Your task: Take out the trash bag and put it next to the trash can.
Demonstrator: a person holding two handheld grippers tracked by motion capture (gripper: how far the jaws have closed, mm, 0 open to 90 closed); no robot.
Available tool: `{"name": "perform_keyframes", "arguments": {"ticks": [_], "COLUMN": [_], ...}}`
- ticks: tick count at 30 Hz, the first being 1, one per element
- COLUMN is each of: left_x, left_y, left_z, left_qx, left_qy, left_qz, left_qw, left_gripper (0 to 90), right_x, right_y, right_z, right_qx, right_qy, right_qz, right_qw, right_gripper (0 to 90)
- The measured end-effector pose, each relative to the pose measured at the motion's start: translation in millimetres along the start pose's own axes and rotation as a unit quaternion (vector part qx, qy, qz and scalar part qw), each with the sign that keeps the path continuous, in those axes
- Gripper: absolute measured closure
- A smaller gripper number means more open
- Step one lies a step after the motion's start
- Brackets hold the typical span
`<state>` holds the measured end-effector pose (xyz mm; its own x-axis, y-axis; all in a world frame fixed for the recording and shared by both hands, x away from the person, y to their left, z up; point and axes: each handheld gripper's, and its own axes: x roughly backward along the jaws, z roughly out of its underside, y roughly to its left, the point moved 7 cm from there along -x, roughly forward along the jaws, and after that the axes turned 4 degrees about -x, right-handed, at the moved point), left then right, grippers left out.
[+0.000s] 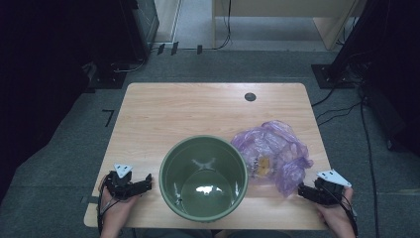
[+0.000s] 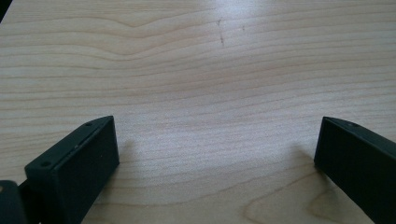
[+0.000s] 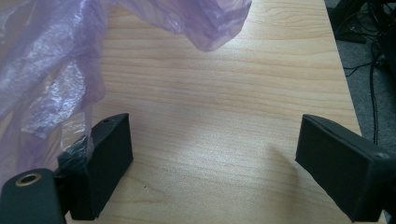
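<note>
A green round bin (image 1: 204, 177) stands upright and empty at the front middle of the wooden table (image 1: 198, 111). A crumpled purple plastic bag (image 1: 272, 151) lies right of the bin, touching its rim. My left gripper (image 1: 140, 186) rests low on the table left of the bin, open, with bare wood between its jaws (image 2: 217, 154). My right gripper (image 1: 306, 192) sits at the front right, open, just below the bag. In the right gripper view the bag (image 3: 51, 65) drapes over my left jaw, and nothing lies in the gripper (image 3: 212, 156).
A small dark round hole (image 1: 250, 96) marks the table's far side. Beyond the table lie grey carpet, cables (image 1: 341, 111) and dark stand bases (image 1: 329, 74). The right table edge (image 3: 343, 93) runs close beside my right gripper.
</note>
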<state>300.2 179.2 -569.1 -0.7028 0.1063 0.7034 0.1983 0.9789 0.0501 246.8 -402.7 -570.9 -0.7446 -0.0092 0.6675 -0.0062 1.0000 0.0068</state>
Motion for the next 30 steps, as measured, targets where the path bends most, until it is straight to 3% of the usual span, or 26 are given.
{"name": "perform_keyframes", "arguments": {"ticks": [4,7,11,13,15,18,20,22,25,28,30], "left_x": [-0.2,-0.6,-0.6,-0.6,-0.6,-0.3,0.2,0.5,0.5,0.3,0.3], "left_y": [0.2,0.3,0.2,0.2,0.3,0.5,0.4,0.4,0.4,0.4,0.4], "left_z": [-0.3,-0.6,-0.6,-0.6,-0.6,-0.4,0.1,0.4,0.4,0.2,0.2], "left_qx": [-0.001,-0.001,-0.001,-0.001,-0.001,-0.001,0.000,-0.001,-0.001,-0.001,-0.001], "left_qy": [0.000,0.001,0.001,0.001,0.001,0.001,0.001,0.001,0.001,0.001,0.001], "left_qz": [0.000,0.000,-0.001,-0.001,-0.001,-0.001,0.000,0.001,0.001,0.001,0.000], "left_qw": [1.0000,1.0000,1.0000,1.0000,1.0000,1.0000,1.0000,1.0000,1.0000,1.0000,1.0000], "left_gripper": [0.0,0.0,0.0,0.0,0.0,0.0,0.0,0.0,0.0,0.0,0.0], "right_x": [-0.5,-4.7,-16.8,-21.7,-24.0,-18.1,-16.3,-19.7,-25.1,-18.1,-10.2], "right_y": [4.6,19.5,60.0,86.1,116.2,146.9,159.6,160.4,141.7,121.9,110.5], "right_z": [-1.2,-6.6,-23.8,-34.4,-51.3,-72.7,-76.9,-71.1,-54.3,-42.3,-38.0], "right_qx": [0.001,0.003,0.048,0.061,0.071,0.060,0.073,0.083,0.079,0.087,0.102], "right_qy": [-0.001,0.002,-0.002,-0.006,-0.019,-0.050,-0.054,-0.038,-0.002,0.018,0.022], "right_qz": [0.003,-0.007,-0.025,-0.047,-0.081,-0.122,-0.133,-0.131,-0.127,-0.154,-0.157], "right_qw": [1.0000,1.0000,0.9985,0.9970,0.9939,0.9894,0.9869,0.9872,0.9887,0.9841,0.9821], "right_gripper": [14.0,17.3,33.3,38.4,38.6,37.2,31.1,24.4,16.5,13.6,13.6]}}
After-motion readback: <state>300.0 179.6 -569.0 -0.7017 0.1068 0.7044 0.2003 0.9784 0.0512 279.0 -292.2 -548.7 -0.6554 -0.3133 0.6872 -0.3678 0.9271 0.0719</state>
